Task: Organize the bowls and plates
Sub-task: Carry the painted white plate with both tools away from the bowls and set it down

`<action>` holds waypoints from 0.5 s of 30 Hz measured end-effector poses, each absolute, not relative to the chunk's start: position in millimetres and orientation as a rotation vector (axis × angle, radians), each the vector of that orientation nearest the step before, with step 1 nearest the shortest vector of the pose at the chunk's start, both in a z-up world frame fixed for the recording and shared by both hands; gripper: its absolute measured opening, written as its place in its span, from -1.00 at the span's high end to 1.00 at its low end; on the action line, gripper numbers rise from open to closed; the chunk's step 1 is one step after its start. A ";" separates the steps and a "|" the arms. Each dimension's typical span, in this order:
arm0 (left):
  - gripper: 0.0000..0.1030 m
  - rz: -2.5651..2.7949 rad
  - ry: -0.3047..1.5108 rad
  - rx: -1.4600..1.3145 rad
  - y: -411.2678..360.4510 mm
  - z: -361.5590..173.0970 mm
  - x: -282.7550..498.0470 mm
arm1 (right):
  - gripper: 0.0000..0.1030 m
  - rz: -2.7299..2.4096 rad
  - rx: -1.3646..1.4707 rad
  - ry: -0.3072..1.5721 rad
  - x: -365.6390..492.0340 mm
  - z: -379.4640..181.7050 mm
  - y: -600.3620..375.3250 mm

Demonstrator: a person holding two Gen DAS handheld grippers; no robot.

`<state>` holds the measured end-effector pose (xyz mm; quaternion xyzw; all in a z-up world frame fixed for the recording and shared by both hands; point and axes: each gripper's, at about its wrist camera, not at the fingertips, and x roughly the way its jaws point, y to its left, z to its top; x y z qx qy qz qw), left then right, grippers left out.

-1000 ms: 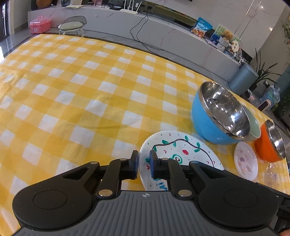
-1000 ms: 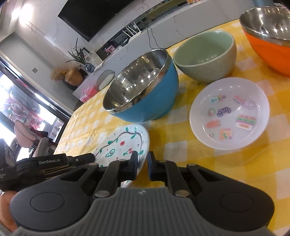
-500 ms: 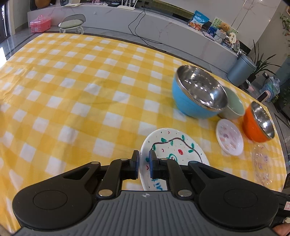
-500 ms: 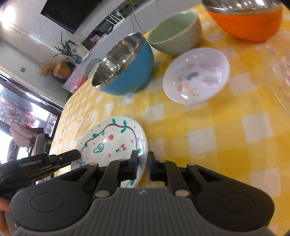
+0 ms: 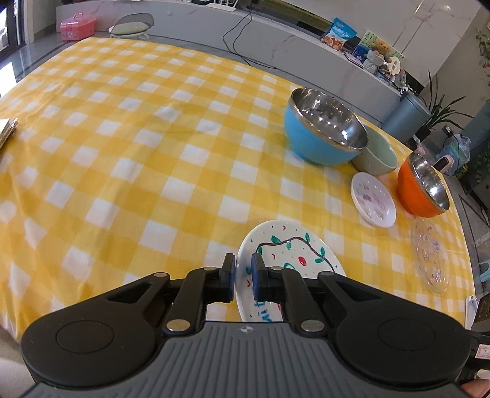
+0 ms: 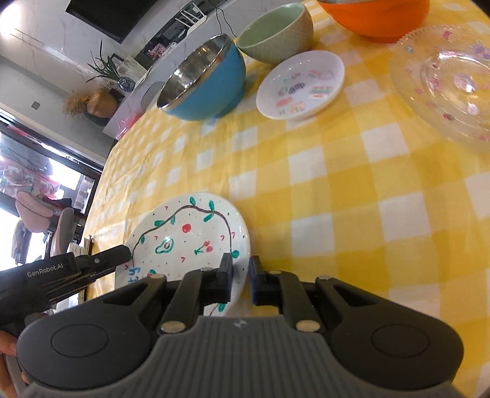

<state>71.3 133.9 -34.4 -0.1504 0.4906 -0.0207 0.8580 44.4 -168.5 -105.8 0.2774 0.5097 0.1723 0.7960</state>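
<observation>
A white plate painted with a vine and cherries (image 5: 294,260) (image 6: 190,238) lies near the table's front edge. My left gripper (image 5: 243,275) is shut on its left rim; it shows in the right wrist view (image 6: 101,260) at the plate's edge. My right gripper (image 6: 240,275) is shut on the plate's right rim. Farther off stand a blue steel bowl (image 5: 321,128) (image 6: 205,82), a green bowl (image 5: 378,153) (image 6: 275,30), an orange bowl (image 5: 422,189) (image 6: 373,15), a small white sticker plate (image 5: 372,199) (image 6: 300,84) and a clear glass plate (image 5: 430,254) (image 6: 450,79).
The table carries a yellow and white checked cloth (image 5: 137,147). A flat object (image 5: 7,131) lies at the far left edge. Beyond the table are a stool (image 5: 130,27), a pink box (image 5: 76,24) and a grey bin (image 5: 404,116).
Both grippers have pulled back and risen, so the bowls look smaller and farther. The painted plate stays between the jaws of both grippers. The clear glass plate has come into view.
</observation>
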 end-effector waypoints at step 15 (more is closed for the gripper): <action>0.77 -0.018 1.045 -0.330 142.5 -50.8 52.3 | 0.82 0.398 0.484 1.089 31.5 -103.1 -152.8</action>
